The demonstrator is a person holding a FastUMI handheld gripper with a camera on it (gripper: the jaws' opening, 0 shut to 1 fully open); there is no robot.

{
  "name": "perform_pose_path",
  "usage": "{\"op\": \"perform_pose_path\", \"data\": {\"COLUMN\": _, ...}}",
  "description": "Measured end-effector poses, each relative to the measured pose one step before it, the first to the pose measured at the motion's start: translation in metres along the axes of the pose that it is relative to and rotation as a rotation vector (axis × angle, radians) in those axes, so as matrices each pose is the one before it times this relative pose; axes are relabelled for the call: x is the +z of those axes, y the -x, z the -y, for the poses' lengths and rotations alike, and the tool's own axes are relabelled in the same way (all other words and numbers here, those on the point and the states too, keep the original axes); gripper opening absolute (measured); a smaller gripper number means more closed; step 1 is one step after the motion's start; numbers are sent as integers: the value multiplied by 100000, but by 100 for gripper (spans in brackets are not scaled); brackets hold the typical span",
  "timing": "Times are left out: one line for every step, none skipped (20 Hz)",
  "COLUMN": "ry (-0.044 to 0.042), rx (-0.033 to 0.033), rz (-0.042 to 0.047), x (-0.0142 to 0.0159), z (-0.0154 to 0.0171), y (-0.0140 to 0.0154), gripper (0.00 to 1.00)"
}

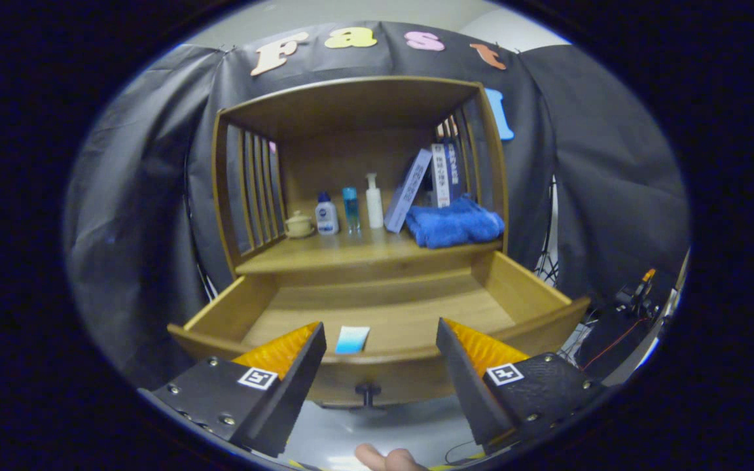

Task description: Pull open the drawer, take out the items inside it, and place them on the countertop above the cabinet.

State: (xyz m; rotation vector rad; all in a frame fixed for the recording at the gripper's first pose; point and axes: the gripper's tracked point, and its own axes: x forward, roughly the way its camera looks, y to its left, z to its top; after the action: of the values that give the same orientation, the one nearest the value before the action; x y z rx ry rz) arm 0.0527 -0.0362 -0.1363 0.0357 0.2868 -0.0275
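The wooden drawer (pixel 534 288) stands pulled open below the cabinet's countertop (pixel 351 252). Inside it, near the front wall, lies a small light-blue flat packet (pixel 353 339). The drawer's dark knob (pixel 368 392) sticks out of the front panel, between and just ahead of my fingers. My gripper (pixel 380 347) is open, fingers wide apart, holding nothing. It hovers in front of the drawer's front edge, with the packet just beyond and between the fingertips.
On the countertop stand a small lidded cup (pixel 298 224), three bottles (pixel 351 209), leaning books (pixel 429 183) and a folded blue towel (pixel 454 226). Slatted wooden sides (pixel 252 190) enclose it. Cables and gear (pixel 635 297) lie at the right. A person's fingertip (pixel 383 458) shows below.
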Motion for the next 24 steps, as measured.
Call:
{"op": "perform_pose_path", "data": {"ry": 175, "rx": 896, "rz": -617, "x": 990, "z": -675, "y": -685, "gripper": 100}}
{"op": "perform_pose_path", "data": {"ry": 177, "rx": 1464, "rz": -1824, "x": 739, "z": -825, "y": -912, "gripper": 100}}
{"op": "perform_pose_path", "data": {"ry": 516, "rx": 1676, "rz": -3572, "x": 166, "z": -762, "y": -906, "gripper": 100}}
{"op": "perform_pose_path", "data": {"ry": 600, "rx": 1640, "rz": -3395, "x": 196, "z": -800, "y": -1045, "gripper": 100}}
{"op": "perform_pose_path", "data": {"ry": 1021, "rx": 1059, "rz": -4197, "x": 61, "z": -626, "y": -1149, "gripper": 100}}
{"op": "perform_pose_path", "data": {"ry": 1281, "rx": -1109, "rz": -5192, "x": -328, "z": -236, "y": -1316, "gripper": 100}}
{"op": "perform_pose_path", "data": {"ry": 2390, "rx": 708, "rz": -6277, "x": -669, "z": -580, "y": -1407, "gripper": 100}}
{"op": "perform_pose_path", "data": {"ry": 1567, "rx": 658, "rz": -5539, "x": -345, "z": -560, "y": -1221, "gripper": 100}}
{"op": "perform_pose_path", "data": {"ry": 1019, "rx": -626, "rz": -6280, "x": -762, "z": -447, "y": -1127, "gripper": 100}}
{"op": "perform_pose_path", "data": {"ry": 1450, "rx": 1501, "rz": -4765, "x": -536, "z": -578, "y": -1071, "gripper": 100}}
{"op": "perform_pose_path", "data": {"ry": 1224, "rx": 1810, "rz": -5138, "x": -784, "z": -726, "y": -1385, "gripper": 100}}
{"op": "perform_pose_path", "data": {"ry": 1842, "rx": 471, "rz": -5227, "x": -815, "z": -543, "y": -1061, "gripper": 100}}
{"op": "perform_pose_path", "data": {"ry": 1786, "rx": 1427, "rz": -4107, "x": -757, "z": -487, "y": -1108, "gripper": 100}}
{"op": "perform_pose_path", "data": {"ry": 820, "rx": 168, "rz": -3657, "x": -438, "z": -9, "y": -923, "gripper": 100}}
{"op": "perform_pose_path", "data": {"ry": -485, "rx": -2940, "rz": -4647, "x": -541, "z": 315, "y": -1158, "gripper": 100}}
{"op": "perform_pose_path", "data": {"ry": -256, "rx": -3432, "rz": -4034, "x": -203, "z": 562, "y": -845, "gripper": 99}}
{"op": "perform_pose_path", "data": {"ry": -816, "rx": -2126, "rz": -3746, "x": -216, "z": 539, "y": -1024, "gripper": 99}}
{"op": "perform_pose_path", "data": {"ry": -2099, "rx": -565, "rz": -2093, "x": 141, "z": 313, "y": -1071, "gripper": 99}}
{"op": "perform_pose_path", "data": {"ry": -2649, "rx": -886, "rz": -2587, "x": -99, "z": 165, "y": -788, "gripper": 99}}
{"op": "perform_pose_path", "data": {"ry": -1075, "rx": -1727, "rz": -2932, "x": -228, "z": 240, "y": -822, "gripper": 99}}
{"op": "perform_pose_path", "data": {"ry": -712, "rx": 417, "rz": -4082, "x": -519, "z": -131, "y": -798, "gripper": 99}}
{"op": "perform_pose_path", "data": {"ry": -1097, "rx": 1240, "rz": -4260, "x": -496, "z": -299, "y": -564, "gripper": 98}}
{"op": "perform_pose_path", "data": {"ry": -666, "rx": 1284, "rz": -4880, "x": -773, "z": -344, "y": -508, "gripper": 94}}
{"op": "perform_pose_path", "data": {"ry": -890, "rx": 1161, "rz": -5182, "x": -696, "z": -60, "y": -289, "gripper": 89}}
